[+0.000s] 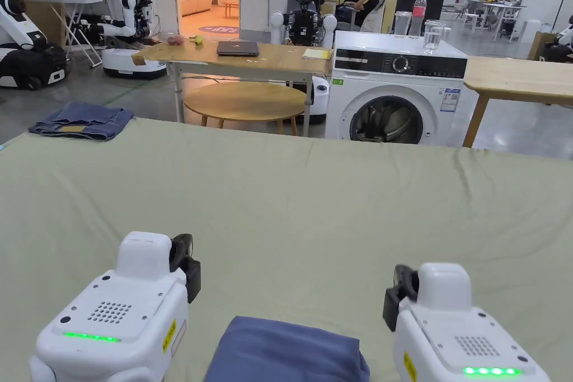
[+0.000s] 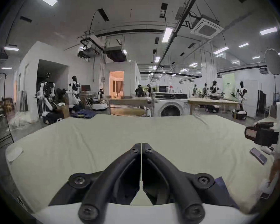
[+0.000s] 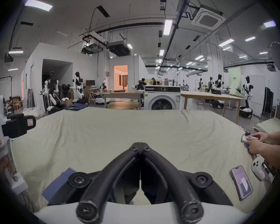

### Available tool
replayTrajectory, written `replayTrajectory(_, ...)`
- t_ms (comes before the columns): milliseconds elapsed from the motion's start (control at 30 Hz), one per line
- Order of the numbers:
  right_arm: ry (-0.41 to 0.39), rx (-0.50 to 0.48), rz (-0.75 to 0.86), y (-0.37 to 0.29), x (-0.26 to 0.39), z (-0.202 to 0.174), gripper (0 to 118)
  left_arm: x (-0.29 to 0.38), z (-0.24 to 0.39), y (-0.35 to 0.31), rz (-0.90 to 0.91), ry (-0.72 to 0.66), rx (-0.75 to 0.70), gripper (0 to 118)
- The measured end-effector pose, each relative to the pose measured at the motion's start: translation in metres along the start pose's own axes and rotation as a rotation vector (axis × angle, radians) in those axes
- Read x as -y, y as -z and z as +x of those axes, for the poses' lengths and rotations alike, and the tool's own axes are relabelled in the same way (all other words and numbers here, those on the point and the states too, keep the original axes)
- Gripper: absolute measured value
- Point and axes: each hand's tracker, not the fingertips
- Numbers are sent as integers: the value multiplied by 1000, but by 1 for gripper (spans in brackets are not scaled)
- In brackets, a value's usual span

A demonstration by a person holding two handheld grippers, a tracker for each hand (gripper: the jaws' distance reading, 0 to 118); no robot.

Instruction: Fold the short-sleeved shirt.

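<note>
- My left gripper (image 2: 141, 144) and right gripper (image 3: 140, 143) both have jaws pressed together, holding nothing
- The blue shirt (image 1: 285, 350) lies folded on the bed (image 1: 313, 204) between them
- My right gripper view shows a phone (image 3: 241, 182) beside someone's hands (image 3: 255, 144)

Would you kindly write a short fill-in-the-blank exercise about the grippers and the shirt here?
1. The blue shirt lies folded on the pale green ___.
2. The left gripper has its jaws ___.
3. In the head view the shirt lies ___ the left gripper and the right gripper.
4. The right gripper holds ___.

Missing words: sheet; shut; between; nothing
</note>
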Motion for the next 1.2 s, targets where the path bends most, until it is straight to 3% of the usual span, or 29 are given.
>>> replayTrajectory(200,-31,-136,-223,-1,41,-24,0,3,-14,-2,-44,-15,-6,0)
replayTrajectory(267,-75,-146,-299,12,56,-36,0,6,-18,0,-83,-27,-2,0)
replayTrajectory(300,-61,-154,-336,18,64,-38,0,8,-20,0,-94,-32,3,0)
replayTrajectory(400,-38,-107,-440,41,92,-41,0,13,-29,-1,-149,-59,12,0)
replayTrajectory(633,-68,-69,-447,46,92,-45,0,19,-67,10,-320,-91,44,0)
replayTrajectory(700,-65,-75,-449,46,92,-44,0,13,-93,21,-374,-219,205,0)
replayTrajectory(767,-71,-81,-452,46,91,-43,0,13,-128,50,-585,-447,467,0)
replayTrajectory(800,-75,-84,-454,46,90,-43,0,15,-137,63,-634,-511,529,0)
replayTrajectory(867,-74,-89,-461,48,89,-41,0,24,-151,87,-738,-588,629,18)
replayTrajectory(933,-63,-95,-466,49,88,-39,0,40,-162,106,-796,-711,746,58)
replayTrajectory(967,-56,-97,-468,49,88,-38,0,47,-166,112,-806,-754,764,70)
replayTrajectory(1000,-53,-100,-470,51,89,-37,0,50,-168,117,-829,-742,755,75)
replayTrajectory(1100,-44,-102,-472,52,89,-36,0,51,-153,117,-871,-641,757,75)
replayTrajectory(1200,-45,-103,-473,51,90,-35,0,72,-146,134,-959,-700,777,75)
